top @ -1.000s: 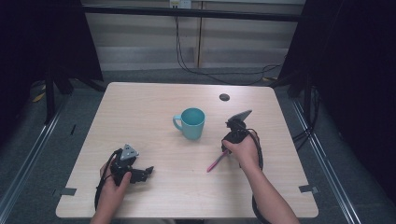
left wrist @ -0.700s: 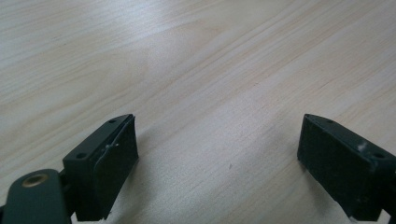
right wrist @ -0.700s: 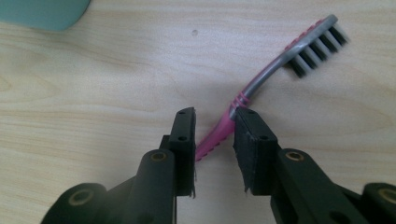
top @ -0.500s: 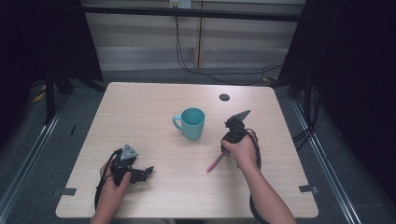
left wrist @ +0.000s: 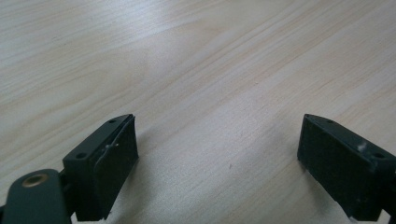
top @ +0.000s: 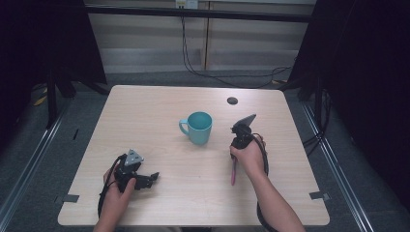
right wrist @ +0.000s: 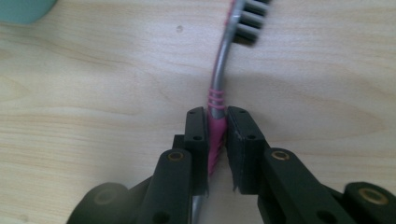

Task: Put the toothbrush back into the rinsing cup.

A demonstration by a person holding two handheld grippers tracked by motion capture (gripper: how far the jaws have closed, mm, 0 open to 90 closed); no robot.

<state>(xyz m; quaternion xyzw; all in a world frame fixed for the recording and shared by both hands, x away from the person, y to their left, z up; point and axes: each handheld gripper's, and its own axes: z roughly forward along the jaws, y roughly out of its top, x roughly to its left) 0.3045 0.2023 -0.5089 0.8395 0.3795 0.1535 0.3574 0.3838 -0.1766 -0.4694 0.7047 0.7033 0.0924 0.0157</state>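
Jaws on our right gripper (right wrist: 216, 123) have just closed onto the pink toothbrush (right wrist: 215, 122), lying toward the counter's (top: 159, 111) right edge beside the cup (top: 199, 127). We judge it ready to lift; our left gripper (top: 145, 179) rests wide open near the front-left corner.

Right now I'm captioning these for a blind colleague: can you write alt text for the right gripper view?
The right gripper has its two black jaws closed on the pink handle of a toothbrush that lies on a light wooden table, bristle head pointing away. A corner of a teal mug shows at top left.
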